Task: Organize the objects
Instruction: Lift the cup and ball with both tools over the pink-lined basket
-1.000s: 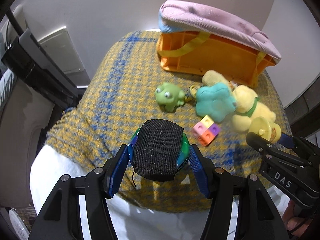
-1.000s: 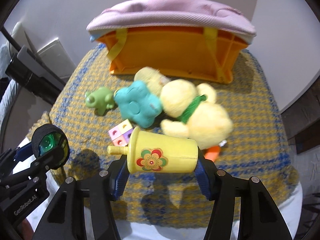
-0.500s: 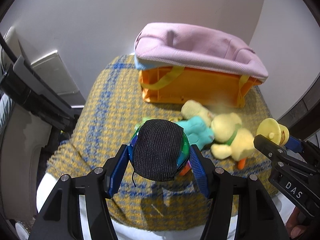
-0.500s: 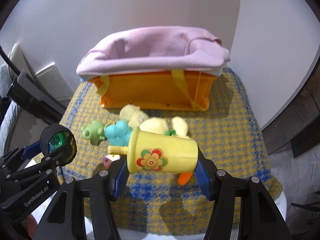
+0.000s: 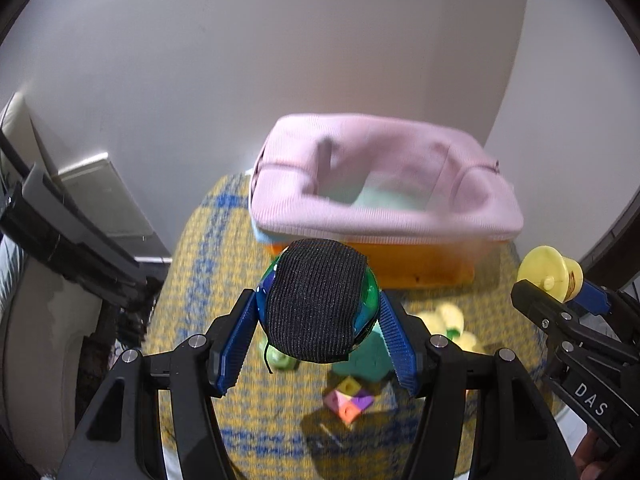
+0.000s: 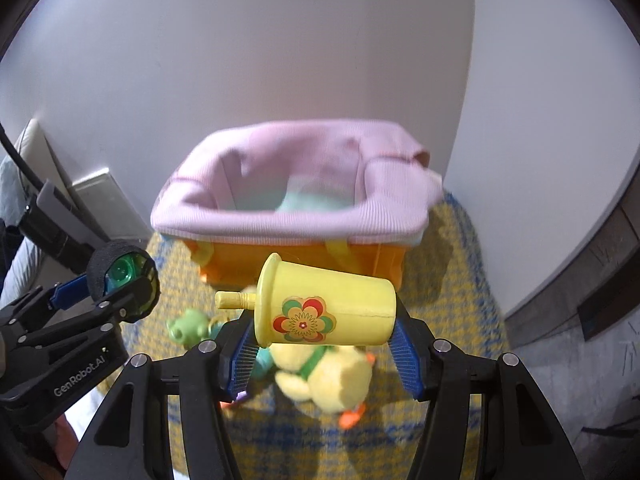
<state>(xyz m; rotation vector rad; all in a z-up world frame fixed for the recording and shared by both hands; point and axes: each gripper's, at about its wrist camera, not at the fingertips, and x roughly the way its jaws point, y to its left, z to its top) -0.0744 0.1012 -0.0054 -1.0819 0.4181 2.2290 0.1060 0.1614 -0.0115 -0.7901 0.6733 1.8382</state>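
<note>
Two grippers carrying toys toward a pink-lined basket

The left gripper (image 5: 318,334) is clamping a green ball (image 5: 317,300) with a black mesh patch, while the right gripper (image 6: 322,346) is squeezing a yellow flowered cup (image 6: 326,308) sideways; both should be cleared over the basket (image 6: 296,208) rim before releasing, above the toys left on the checked cloth (image 5: 192,264).

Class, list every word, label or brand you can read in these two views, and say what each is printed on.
"DAS": on the black body of the right gripper, seen in the left wrist view.
"GenRobot.AI": on the black body of the left gripper, seen in the right wrist view.
The yellow toy cup carries only a flower sticker, no text.
</note>
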